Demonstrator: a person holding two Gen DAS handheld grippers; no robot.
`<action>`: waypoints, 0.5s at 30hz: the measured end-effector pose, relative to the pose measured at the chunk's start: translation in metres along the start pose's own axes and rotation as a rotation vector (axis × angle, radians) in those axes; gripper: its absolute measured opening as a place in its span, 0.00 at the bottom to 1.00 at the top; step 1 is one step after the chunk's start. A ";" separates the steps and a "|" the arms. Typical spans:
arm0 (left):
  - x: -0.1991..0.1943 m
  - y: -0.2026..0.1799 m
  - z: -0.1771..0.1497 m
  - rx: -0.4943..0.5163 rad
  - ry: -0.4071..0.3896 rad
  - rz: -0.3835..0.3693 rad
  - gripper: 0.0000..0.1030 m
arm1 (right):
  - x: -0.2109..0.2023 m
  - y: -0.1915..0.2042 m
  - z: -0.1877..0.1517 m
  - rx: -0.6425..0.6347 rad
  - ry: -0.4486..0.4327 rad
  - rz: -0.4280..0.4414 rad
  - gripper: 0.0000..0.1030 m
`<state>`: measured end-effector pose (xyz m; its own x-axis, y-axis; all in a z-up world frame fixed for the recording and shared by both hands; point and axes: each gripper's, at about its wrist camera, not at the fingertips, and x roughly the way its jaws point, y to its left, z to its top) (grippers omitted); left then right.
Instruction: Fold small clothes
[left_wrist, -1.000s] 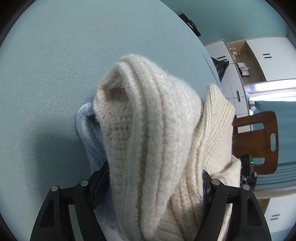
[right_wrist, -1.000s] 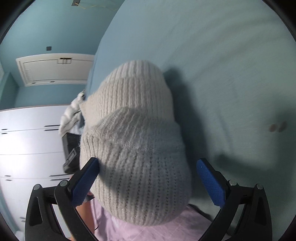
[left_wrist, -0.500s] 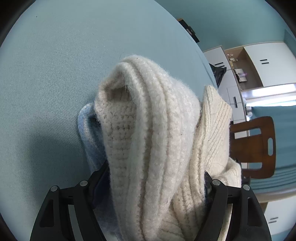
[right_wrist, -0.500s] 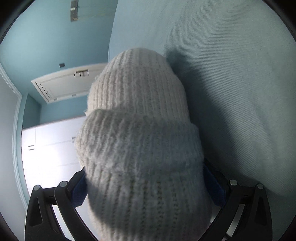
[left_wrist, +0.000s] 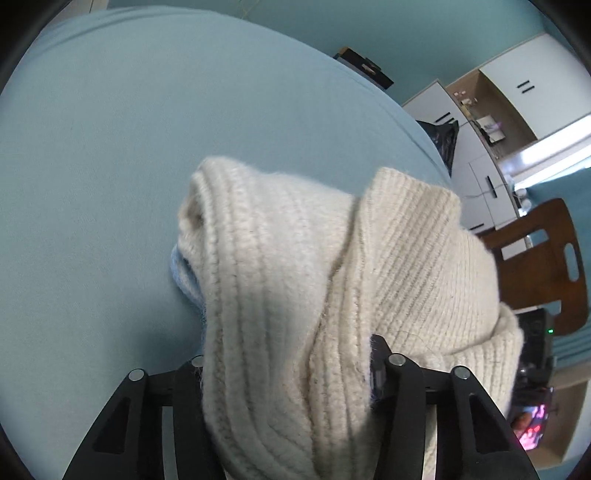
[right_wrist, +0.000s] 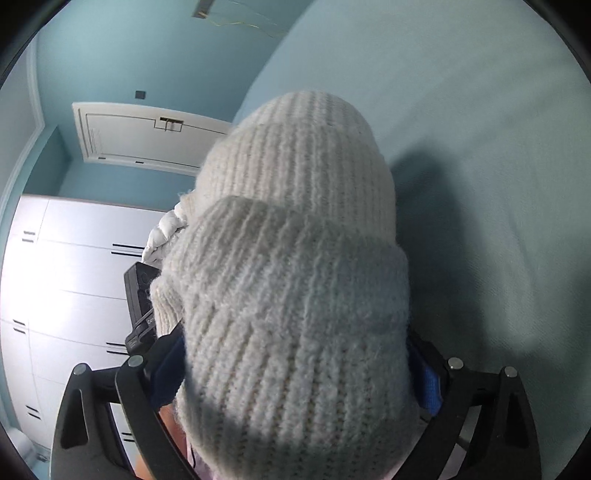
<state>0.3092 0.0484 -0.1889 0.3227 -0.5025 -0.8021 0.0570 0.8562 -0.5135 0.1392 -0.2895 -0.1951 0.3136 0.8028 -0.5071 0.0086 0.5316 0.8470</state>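
Jaws of the left gripper (left_wrist: 288, 373) are being closed onto the cream knit (left_wrist: 280, 280); its loose folds could slip out.

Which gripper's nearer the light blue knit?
Left gripper: light blue knit pokes out beside its jaws, just closing on the cream knit. Right gripper, jaws also closing on cream hat, has no blue knit in view.
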 end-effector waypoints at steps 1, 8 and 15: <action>-0.001 -0.004 0.006 0.000 -0.005 -0.005 0.47 | -0.002 0.004 0.006 -0.015 -0.011 -0.002 0.92; 0.008 -0.018 0.070 -0.038 -0.060 -0.090 0.42 | -0.014 0.032 0.069 -0.094 -0.084 -0.046 0.92; 0.072 -0.010 0.122 -0.063 0.022 0.027 0.43 | 0.030 0.007 0.136 -0.006 -0.083 -0.106 0.92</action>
<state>0.4471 0.0185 -0.2039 0.3023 -0.4821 -0.8223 -0.0114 0.8608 -0.5089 0.2776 -0.2987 -0.1829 0.3889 0.7168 -0.5787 0.0405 0.6142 0.7881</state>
